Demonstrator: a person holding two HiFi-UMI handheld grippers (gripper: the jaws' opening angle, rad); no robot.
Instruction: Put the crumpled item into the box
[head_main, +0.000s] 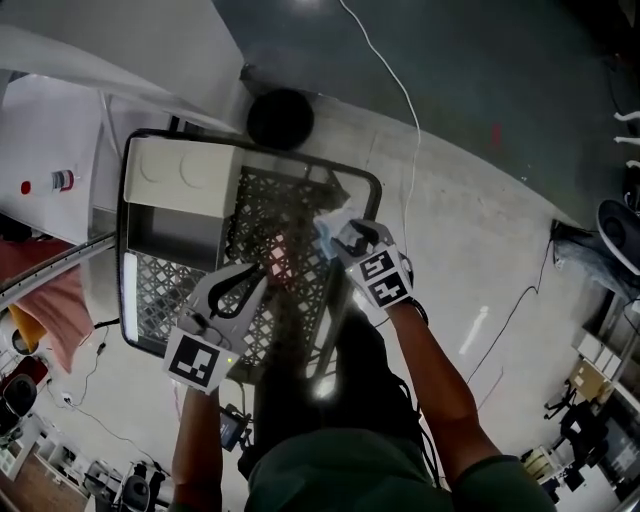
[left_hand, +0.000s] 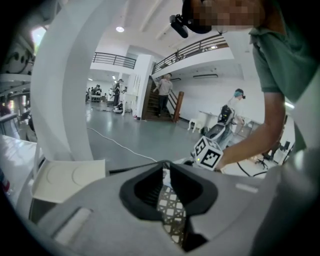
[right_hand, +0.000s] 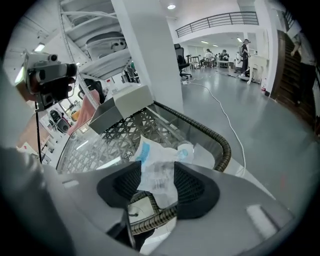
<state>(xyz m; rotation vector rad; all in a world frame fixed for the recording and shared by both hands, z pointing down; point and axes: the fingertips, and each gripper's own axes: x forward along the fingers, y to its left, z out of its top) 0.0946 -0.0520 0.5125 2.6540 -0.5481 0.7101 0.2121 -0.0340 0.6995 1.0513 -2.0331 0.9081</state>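
We are watching the right gripper (right_hand: 158, 172) standing with its jaws wide. The wrapper (right_hand: 156, 161), white with a blue patch, is lying loose between the pads, and its crumpled top is sticking out past the tips. The ribbed rim of the box (right_hand: 226, 146) is crossing just under these jaws, and the lattice inside is spreading out beyond the tips. The wrapper is hanging at the near edge of the box; we cannot tell whether it is touching the lattice.

The left gripper (left_hand: 165, 174) is keeping its jaws narrow, pinching a strip of the box's lattice wall between the pads. Past its tips the person's arm (left_hand: 267, 125) is reaching across and blocking part of the hall behind.

Beyond the right jaws a white block (right_hand: 131, 100) is sitting in the far corner of the box, with a pillar (right_hand: 150, 55) rising behind it. To the right of those jaws a cable (right_hand: 227, 117) is trailing over the floor. From the head view a black round thing (head_main: 280, 118) is standing just past the box's far side, and a pink cloth (head_main: 62, 310) is hanging well off to the left of the left jaws.
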